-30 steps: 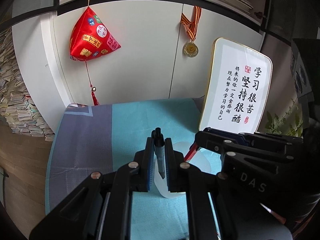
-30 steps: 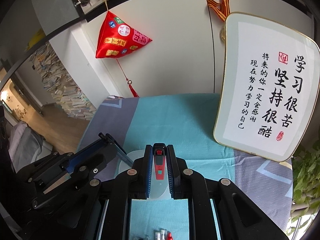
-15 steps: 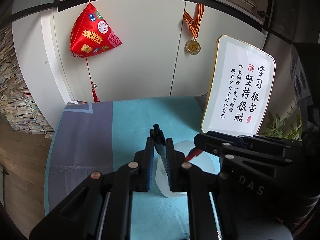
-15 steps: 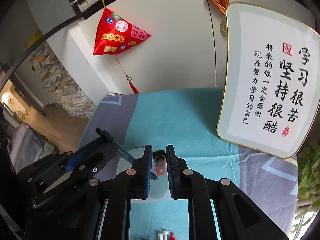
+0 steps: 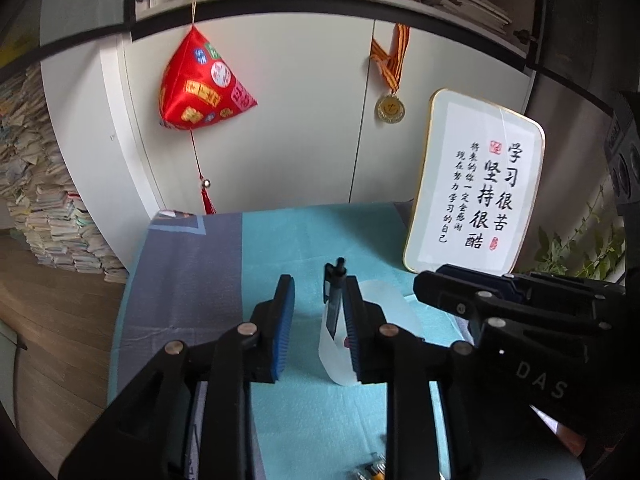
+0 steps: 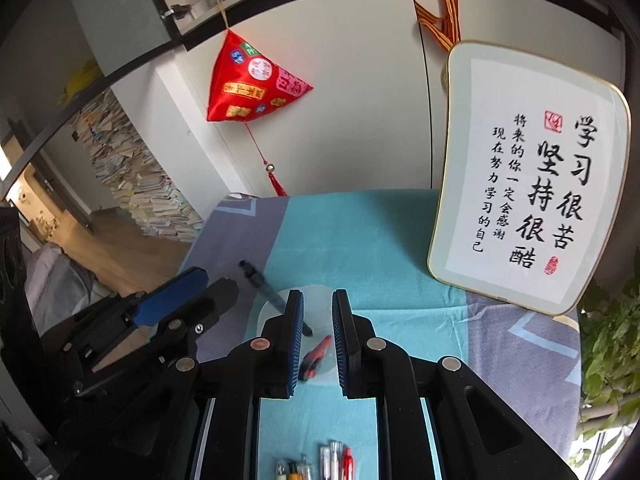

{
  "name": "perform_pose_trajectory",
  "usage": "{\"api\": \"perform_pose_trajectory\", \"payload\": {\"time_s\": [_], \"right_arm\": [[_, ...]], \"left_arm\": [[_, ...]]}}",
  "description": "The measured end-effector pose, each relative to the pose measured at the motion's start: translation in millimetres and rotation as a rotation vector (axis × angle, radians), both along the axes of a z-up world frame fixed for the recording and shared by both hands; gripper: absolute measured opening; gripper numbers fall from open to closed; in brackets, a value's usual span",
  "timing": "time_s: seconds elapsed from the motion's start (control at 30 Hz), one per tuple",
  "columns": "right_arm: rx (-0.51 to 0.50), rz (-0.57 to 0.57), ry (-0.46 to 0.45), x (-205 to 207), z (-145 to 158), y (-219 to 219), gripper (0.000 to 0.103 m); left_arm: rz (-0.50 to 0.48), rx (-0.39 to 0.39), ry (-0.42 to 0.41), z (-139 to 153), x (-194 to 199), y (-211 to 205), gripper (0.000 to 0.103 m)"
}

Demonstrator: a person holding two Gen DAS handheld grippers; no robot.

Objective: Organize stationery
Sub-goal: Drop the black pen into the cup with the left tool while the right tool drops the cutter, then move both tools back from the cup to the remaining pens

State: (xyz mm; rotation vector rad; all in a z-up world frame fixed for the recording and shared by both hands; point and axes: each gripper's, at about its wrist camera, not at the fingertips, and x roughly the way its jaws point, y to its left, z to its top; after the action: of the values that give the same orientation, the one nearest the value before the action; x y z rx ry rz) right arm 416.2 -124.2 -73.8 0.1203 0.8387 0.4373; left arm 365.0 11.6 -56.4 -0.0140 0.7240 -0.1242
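White cupboard doors back a table under a teal and grey cloth (image 5: pixel 192 280). Two grippers work over it. The left gripper (image 5: pixel 320 308) stands with its jaws apart, and one black pen (image 5: pixel 334 300) leans against its right finger, lower end inside one translucent cup (image 5: pixel 340 360). A second ago those jaws were clamped on that pen. The right gripper (image 6: pixel 317 320) is likewise spread, and one red pen (image 6: pixel 316 356) lies tilted inside the cup (image 6: pixel 276 308) below it, where earlier it was pinched between the fingers. Near that cup, towards the camera, a row of about six more pens (image 6: pixel 316 464) lies on the cloth. Behind the cup to the right leans one calligraphy plaque (image 6: pixel 528 184). On the doors behind the cup hang one red ornament (image 5: pixel 200 88) and one medal (image 5: pixel 390 109).
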Motion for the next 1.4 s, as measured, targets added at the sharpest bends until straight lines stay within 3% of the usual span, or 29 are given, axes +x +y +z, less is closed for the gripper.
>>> {"api": "perform_pose_trajectory", "payload": {"time_s": [0.83,1.1,1.4], "right_arm": [[-0.044,-0.028,-0.084,-134.6,45.3,-32.0,0.015],[-0.079,-0.011,-0.074,-166.4,32.9,-33.1,0.015],[-0.106,0.005,0.025,-179.0,-18.4,-38.7,0.015]], "left_arm": [[-0.028,-0.008,-0.109,50.5,-128.2,-10.4,0.029],[-0.007,-0.014,-0.074,29.8,-156.9,-7.3,0.033],[-0.007,-0.013,0.045,-25.3,-167.5,-11.9,0.033]]}}
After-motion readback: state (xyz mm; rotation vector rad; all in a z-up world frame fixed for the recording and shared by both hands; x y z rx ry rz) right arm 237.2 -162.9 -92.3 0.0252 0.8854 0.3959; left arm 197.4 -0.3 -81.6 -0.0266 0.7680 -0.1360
